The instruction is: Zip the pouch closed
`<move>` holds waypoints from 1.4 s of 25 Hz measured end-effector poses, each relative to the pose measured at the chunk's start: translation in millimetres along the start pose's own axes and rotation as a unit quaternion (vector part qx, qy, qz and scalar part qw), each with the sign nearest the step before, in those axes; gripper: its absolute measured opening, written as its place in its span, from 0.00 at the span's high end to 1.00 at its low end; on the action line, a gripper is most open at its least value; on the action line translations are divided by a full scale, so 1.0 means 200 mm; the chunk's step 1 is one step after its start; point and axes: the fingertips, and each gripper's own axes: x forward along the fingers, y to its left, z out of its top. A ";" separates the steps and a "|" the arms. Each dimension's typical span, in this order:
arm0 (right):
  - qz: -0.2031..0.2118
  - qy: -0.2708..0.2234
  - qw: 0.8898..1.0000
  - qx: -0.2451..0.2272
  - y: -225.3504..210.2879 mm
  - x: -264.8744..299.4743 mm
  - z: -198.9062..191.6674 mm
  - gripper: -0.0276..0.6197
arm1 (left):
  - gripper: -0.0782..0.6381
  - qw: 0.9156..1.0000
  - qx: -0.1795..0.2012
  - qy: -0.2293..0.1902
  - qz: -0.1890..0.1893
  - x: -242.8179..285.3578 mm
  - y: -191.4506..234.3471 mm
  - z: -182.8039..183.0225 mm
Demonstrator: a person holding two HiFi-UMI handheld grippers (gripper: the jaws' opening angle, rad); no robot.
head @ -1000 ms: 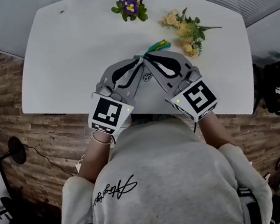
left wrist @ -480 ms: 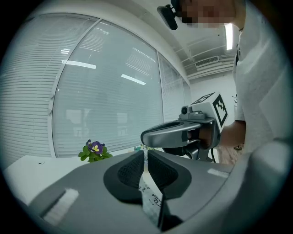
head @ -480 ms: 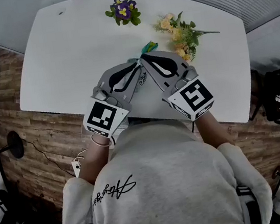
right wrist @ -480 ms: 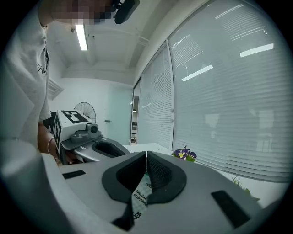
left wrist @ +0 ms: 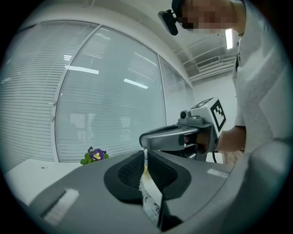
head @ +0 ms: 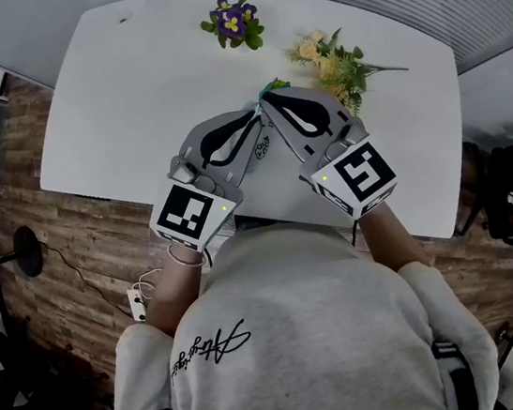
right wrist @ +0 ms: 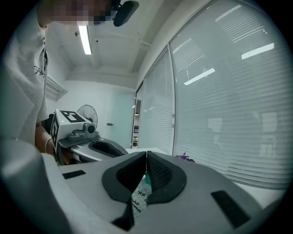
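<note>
**Item: pouch point(head: 266, 141), held.** White with small dark print and a teal end point(head: 273, 84). It hangs between the two sets of tongs over the near half of the tabletop point(head: 117, 86).

**Left tongs point(head: 256, 111).** Jaws drawn almost together, pinching the pouch's top edge. The left gripper view shows the thin white sheet point(left wrist: 151, 201) standing upright between the dark ribbed pads point(left wrist: 130, 171).

**Right tongs point(head: 264, 102).** Jaws nearly together on the same pouch. The right gripper view shows white and teal material point(right wrist: 139, 194) caught between the pads point(right wrist: 158, 176). The tips of the two tongs almost meet over the pouch.

**Change from a second ago.** Both grips are as before. Less of the teal end shows past the tips. A striped, coloured strip that stuck out beyond the pouch then is now out of sight.

**Edges and room.**
- Left of the pouch and beyond it lies broad bare white tabletop.
- The purple flower sprig point(head: 233, 21) lies well beyond the pouch, near the far edge.
- The yellow flower sprig point(head: 331, 61) lies just beyond the pouch, to its right.
- The near tabletop edge runs close behind the pouch, under the marker cubes.
- Wooden floor point(head: 63, 245) lies past that edge.

**Writing.**
- The pouch print is too small to read.
- The grey sweatshirt point(head: 294, 336) bears a cursive script that is not legible.
- The cubes carry black-and-white square markers.
</note>
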 end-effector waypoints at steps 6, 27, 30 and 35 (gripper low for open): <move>-0.005 -0.021 1.000 -0.013 -0.03 0.00 0.11 0.95 | 0.87 1.000 0.012 -0.023 0.015 0.00 0.02 0.13; -0.034 0.011 0.997 -0.066 0.04 0.02 0.00 0.95 | 0.87 1.000 -0.004 -0.017 0.014 -0.07 -0.02 0.00; -0.038 0.007 0.997 -0.065 0.05 0.02 0.01 0.95 | 0.87 1.000 -0.004 -0.020 0.013 -0.08 -0.02 0.01; -0.041 0.008 0.997 -0.066 0.06 0.04 0.01 0.95 | 0.87 1.000 -0.010 -0.018 0.013 -0.10 -0.01 -0.01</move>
